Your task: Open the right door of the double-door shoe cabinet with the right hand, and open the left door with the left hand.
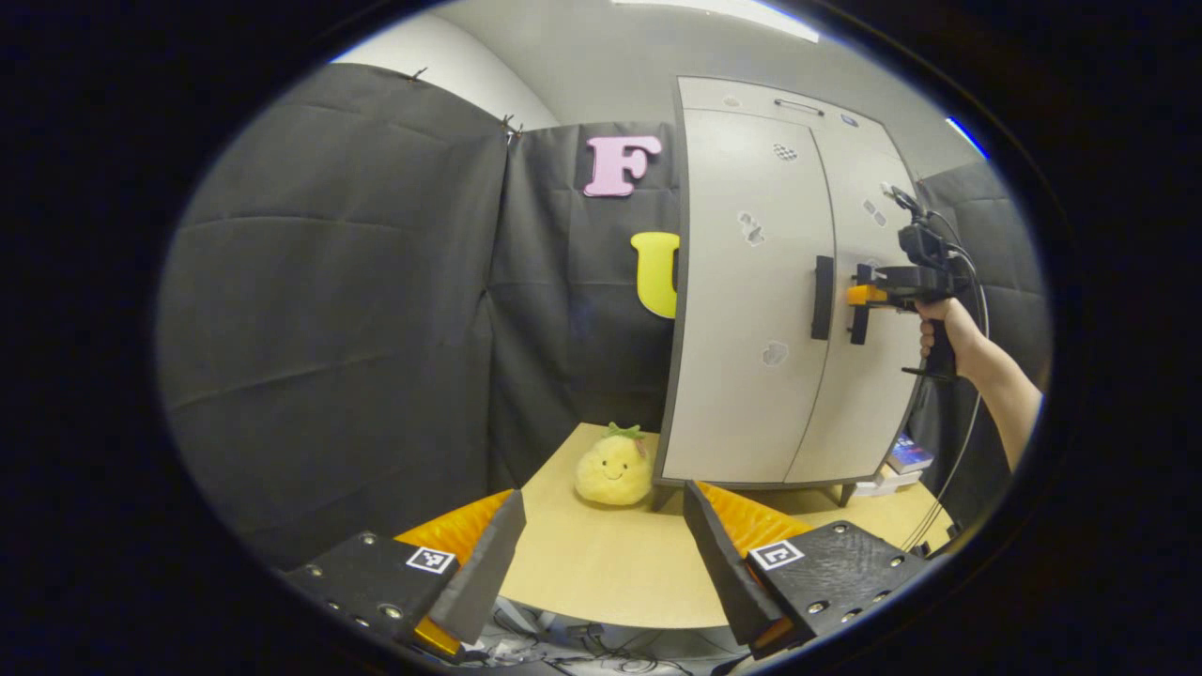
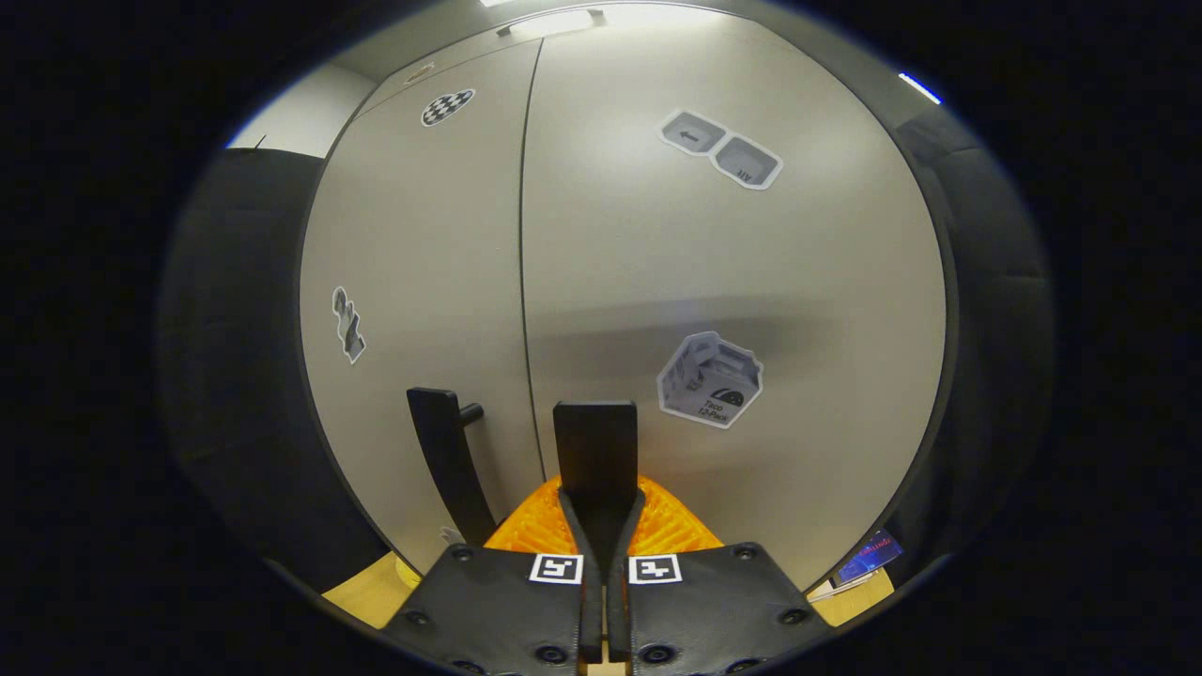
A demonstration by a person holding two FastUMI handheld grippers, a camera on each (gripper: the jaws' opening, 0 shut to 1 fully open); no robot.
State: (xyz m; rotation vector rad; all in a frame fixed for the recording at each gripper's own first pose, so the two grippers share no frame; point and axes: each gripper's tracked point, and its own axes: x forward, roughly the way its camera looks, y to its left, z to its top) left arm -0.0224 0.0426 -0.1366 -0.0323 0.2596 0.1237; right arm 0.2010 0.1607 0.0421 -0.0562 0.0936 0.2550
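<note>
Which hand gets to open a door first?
The right. Its tool is shut on the right door handle. The left tool hangs open, apart from the cabinet.

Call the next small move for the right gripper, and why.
Probably pull straight back. The right gripper looks clamped on the right door handle, and both cabinet doors look closed. The left gripper is open, away from the left handle.

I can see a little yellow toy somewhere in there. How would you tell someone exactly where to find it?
Start at the tall pale shoe cabinet standing on the light wooden table. Look down to its bottom left corner, where a small soft toy sits on the tabletop against the dark cloth wall. It is the round yellow one with a green tuft on top and a smiling face.
</note>
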